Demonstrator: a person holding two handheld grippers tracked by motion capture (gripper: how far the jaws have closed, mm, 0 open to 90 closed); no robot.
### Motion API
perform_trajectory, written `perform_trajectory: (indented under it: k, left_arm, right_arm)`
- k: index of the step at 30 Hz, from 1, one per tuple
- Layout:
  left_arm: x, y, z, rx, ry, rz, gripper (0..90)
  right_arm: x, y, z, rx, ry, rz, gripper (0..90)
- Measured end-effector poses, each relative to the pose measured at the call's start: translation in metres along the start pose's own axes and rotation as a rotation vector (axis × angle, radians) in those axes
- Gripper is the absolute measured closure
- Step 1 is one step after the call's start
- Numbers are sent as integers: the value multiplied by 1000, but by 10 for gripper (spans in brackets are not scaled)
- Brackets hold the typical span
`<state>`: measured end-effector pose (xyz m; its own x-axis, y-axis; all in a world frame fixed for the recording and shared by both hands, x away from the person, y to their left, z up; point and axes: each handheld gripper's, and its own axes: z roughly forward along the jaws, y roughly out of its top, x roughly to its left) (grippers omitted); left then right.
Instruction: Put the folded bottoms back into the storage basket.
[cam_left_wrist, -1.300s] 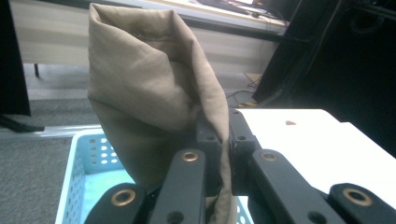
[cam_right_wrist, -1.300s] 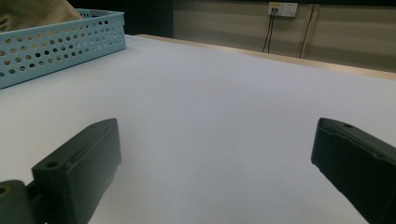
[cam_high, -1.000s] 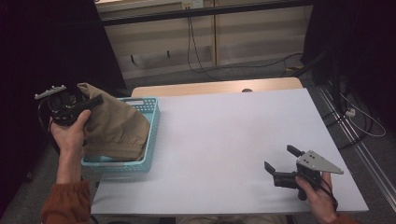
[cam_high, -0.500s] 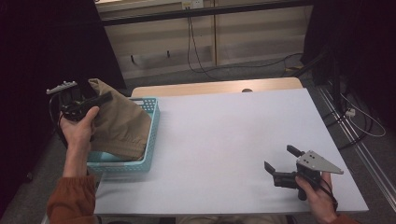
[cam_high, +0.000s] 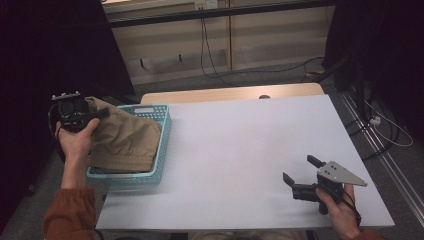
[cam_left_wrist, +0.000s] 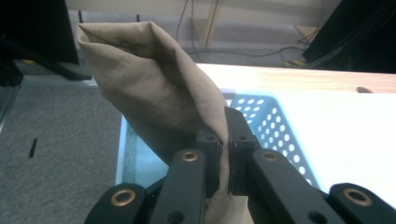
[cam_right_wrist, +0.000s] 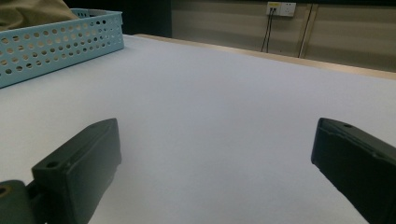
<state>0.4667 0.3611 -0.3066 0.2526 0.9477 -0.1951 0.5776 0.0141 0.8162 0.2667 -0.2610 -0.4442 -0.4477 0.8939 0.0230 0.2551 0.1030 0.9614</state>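
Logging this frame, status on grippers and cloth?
Left gripper shut on tan cloth, lifting it over basket. Right gripper open, low over table. Nothing in the way.

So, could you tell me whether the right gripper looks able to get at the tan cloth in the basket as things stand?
Probably yes: the right gripper is open, and only bare table lies between it and the tan cloth, which the left gripper already pinches.

My right gripper (cam_right_wrist: 217, 163) is hovering with jaws spread wide over the white table (cam_right_wrist: 224, 93), the blue basket (cam_right_wrist: 56, 42) sitting far left.
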Motion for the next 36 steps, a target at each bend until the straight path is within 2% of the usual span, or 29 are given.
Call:
perform_trajectory:
  k: [4,8,10,12,15,21,28,30,34,36]
  left_arm:
    - [0,-3,10,23,30,4,868]
    - [-1,-5,20,37,30,7,868]
    - [-2,-6,24,35,19,3,868]
    - [-3,-7,27,24,-14,0,868]
    - [-10,-7,31,10,-50,22,868]
    - [-17,-7,41,-1,-79,53,868]
    - [-10,-9,51,29,-22,62,867]
    - [-8,-9,54,36,-27,63,867]
    - [-8,-11,63,41,-43,37,867]
    - [-10,-12,65,45,-34,52,867]
  right_arm:
    - [0,0,-1,-1,-1,-2,15]
    - [0,0,-1,-1,0,-2,15]
    - [0,0,-1,-1,0,-3,15]
    - [0,0,-1,-1,1,-4,15]
    - [0,0,0,-1,1,-3,15]
    - [0,0,0,-2,0,-3,15]
    - [0,0,-1,-1,3,-3,15]
    - [0,0,-1,2,2,-1,15]
    - [0,0,0,4,1,0,15]
    - [0,0,1,4,1,0,15]
